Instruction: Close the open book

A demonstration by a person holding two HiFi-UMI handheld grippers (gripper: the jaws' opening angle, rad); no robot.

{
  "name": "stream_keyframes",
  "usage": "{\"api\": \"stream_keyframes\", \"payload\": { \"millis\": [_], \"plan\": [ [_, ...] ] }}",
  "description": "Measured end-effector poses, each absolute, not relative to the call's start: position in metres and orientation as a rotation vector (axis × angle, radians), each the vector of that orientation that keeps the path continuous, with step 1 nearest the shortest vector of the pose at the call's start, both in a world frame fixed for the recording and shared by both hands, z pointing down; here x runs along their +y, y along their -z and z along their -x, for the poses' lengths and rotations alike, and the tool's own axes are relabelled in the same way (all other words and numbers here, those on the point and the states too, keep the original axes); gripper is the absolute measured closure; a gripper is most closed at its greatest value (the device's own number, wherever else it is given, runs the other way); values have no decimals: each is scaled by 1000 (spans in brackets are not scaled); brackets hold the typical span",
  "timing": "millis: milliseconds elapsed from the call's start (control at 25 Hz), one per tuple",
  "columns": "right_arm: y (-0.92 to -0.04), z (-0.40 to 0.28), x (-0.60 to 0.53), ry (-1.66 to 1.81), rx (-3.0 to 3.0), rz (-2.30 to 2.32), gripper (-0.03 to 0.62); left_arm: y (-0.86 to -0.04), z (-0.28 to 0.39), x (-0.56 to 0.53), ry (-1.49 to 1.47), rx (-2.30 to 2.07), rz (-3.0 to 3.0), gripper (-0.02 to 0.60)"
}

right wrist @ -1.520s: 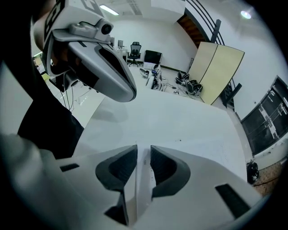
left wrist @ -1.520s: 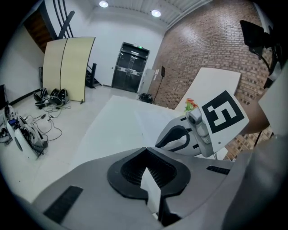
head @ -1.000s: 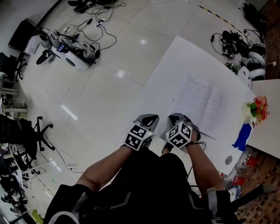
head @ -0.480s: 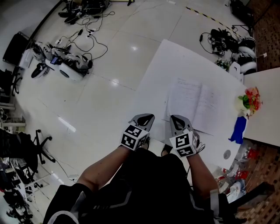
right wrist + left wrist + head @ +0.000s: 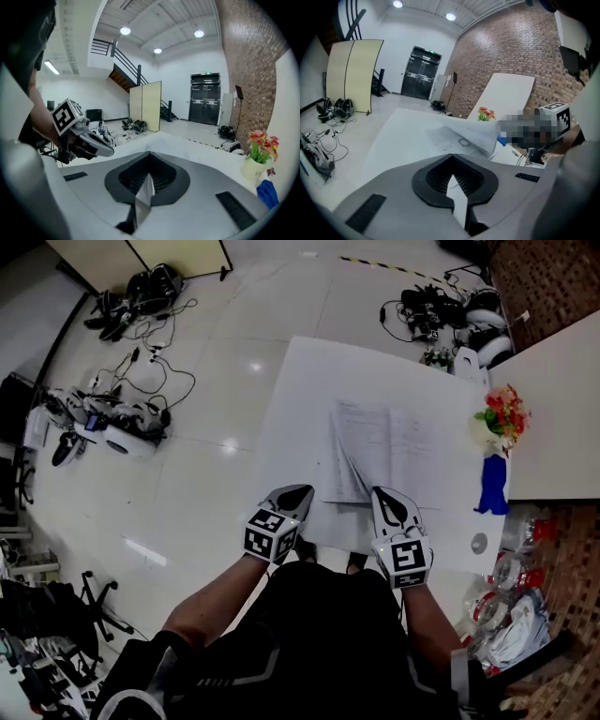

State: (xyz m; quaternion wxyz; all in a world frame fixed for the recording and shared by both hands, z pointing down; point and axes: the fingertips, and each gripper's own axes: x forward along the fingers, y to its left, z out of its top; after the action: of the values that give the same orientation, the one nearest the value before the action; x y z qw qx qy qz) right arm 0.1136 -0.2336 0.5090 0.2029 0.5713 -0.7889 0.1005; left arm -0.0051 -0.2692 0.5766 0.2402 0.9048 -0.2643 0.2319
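The open book (image 5: pixel 412 442) lies on the white table (image 5: pixel 300 399). Its left page (image 5: pixel 349 460) is lifted and curls up off the spread. My right gripper (image 5: pixel 386 500) is shut on that page's near edge; a thin white sheet shows between its jaws (image 5: pixel 147 174). My left gripper (image 5: pixel 292 495) hovers near the table's near left edge, apart from the book, its jaws together (image 5: pixel 452 176). In the left gripper view the raised page (image 5: pixel 476 136) arches above the table.
A vase of flowers (image 5: pixel 497 413) and a blue object (image 5: pixel 492 486) stand right of the book, beside a second white table (image 5: pixel 562 418). Cables and devices (image 5: pixel 112 427) lie on the floor at left, and more gear (image 5: pixel 450 315) beyond the table.
The right gripper has risen and rolled, and the book's left page has come up off the flat spread with it. The left gripper shifted slightly upward.
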Motion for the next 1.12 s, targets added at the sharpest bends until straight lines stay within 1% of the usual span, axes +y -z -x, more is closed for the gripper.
{"api": "stream_keyframes", "payload": {
  "millis": [360, 520, 840, 1120],
  "plan": [
    [-489, -187, -200, -432, -2193, -1932, 595, -567, -41, -264, -680, -629, -2543, 588],
    [-500, -221, -182, -470, -2164, -2030, 595, -565, -60, -259, -698, -600, -2569, 588],
    [-520, -262, -169, -622, -2156, -2136, 595, -565, -77, -250, -747, -590, -2577, 588],
    [-564, -308, -154, -892, -2070, -2264, 595, -566, -76, -245, -776, -632, -2553, 588]
  ]
}}
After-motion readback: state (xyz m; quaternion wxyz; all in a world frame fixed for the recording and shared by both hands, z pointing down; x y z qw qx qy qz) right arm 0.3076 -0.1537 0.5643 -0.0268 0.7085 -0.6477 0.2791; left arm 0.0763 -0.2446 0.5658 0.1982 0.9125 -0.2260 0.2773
